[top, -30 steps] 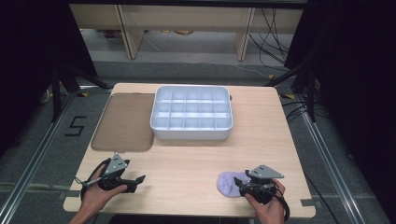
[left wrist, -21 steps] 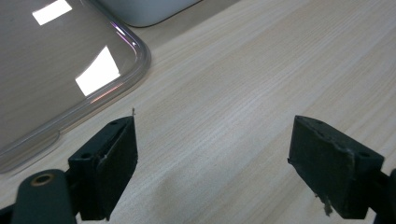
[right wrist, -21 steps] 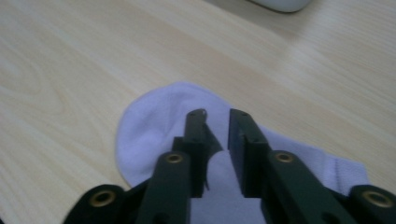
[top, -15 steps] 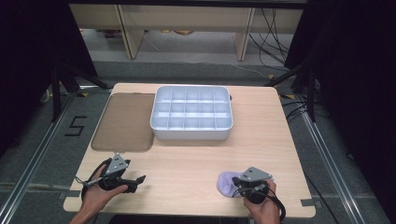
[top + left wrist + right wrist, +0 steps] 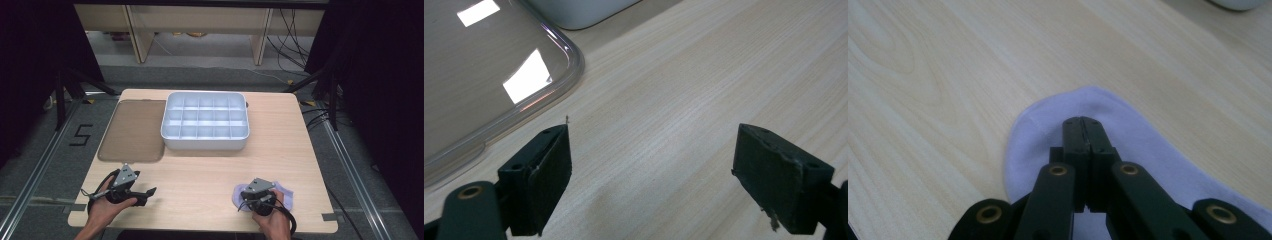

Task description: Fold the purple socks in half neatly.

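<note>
Pale wood tabletop [image 5: 200,175] is what everything sits on, with dark floor and shelving behind it.

Starting from the jaws: in the right gripper view the right gripper [image 5: 1083,131] is seen with its jaws pressed flat together, on top of the lavender sock [image 5: 1108,135]. Whether any fabric is actually pinched between them can't be told, since the tips look clenched with nothing visible in the gap. Compared with a second ago, the right gripper [image 5: 255,196] is shifted a little toward the left and further over the sock [image 5: 282,195], so more of the fabric is covered by it now. That's read as the grab being lined up or just made, nothing lifted yet.

The sock is lying flat at the near right of the tabletop. Its long axis seems to run left-right across the table in the high view, with a rounded end at the left under the gripper and the rest trailing right.

The left gripper [image 5: 142,192] is held with jaws spread wide over bare wood, unchanged, near the clear lid [image 5: 484,75]. Further out, the white divided tray [image 5: 205,142] is standing untouched.
</note>
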The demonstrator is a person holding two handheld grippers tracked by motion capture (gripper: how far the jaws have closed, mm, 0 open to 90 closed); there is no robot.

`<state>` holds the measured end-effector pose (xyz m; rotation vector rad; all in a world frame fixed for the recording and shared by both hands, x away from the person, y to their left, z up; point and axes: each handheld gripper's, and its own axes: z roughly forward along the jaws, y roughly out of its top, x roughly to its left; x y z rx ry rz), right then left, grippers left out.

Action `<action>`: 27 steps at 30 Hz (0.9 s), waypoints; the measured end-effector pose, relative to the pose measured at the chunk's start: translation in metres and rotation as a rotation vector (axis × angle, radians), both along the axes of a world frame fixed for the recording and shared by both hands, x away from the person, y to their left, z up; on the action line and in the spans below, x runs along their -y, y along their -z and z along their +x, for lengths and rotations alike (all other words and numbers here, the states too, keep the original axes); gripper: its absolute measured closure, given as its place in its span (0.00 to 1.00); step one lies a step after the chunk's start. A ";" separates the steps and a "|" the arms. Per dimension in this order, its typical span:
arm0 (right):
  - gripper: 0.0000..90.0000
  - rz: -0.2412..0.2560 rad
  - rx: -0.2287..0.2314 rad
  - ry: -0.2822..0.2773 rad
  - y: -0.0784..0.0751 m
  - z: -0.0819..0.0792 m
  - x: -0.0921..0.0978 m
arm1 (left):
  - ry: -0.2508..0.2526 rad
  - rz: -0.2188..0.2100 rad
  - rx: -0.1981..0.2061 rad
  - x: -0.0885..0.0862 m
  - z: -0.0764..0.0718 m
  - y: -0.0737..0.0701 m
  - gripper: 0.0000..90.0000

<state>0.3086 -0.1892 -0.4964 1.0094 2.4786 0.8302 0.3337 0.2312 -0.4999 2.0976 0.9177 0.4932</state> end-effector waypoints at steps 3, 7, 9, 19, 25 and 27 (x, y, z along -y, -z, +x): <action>1.00 -0.013 -0.010 -0.010 0.001 0.000 -0.003 | -0.007 -0.009 -0.008 0.001 -0.001 0.000 0.17; 1.00 -0.042 -0.011 -0.035 0.001 -0.002 -0.015 | 0.004 -0.017 0.000 0.001 0.001 0.001 0.17; 1.00 -0.046 0.008 -0.056 0.003 0.000 -0.019 | 0.020 0.025 -0.007 -0.002 0.001 -0.001 0.17; 1.00 -0.049 0.008 -0.118 0.003 -0.001 -0.052 | 0.011 -0.005 0.001 -0.002 0.004 0.001 0.17; 1.00 -0.025 0.004 -0.150 0.006 -0.002 -0.084 | -0.002 -0.027 -0.024 0.000 0.001 0.001 0.17; 1.00 -0.028 0.018 -0.199 0.007 0.000 -0.096 | 0.000 -0.026 -0.024 0.001 0.001 0.001 0.17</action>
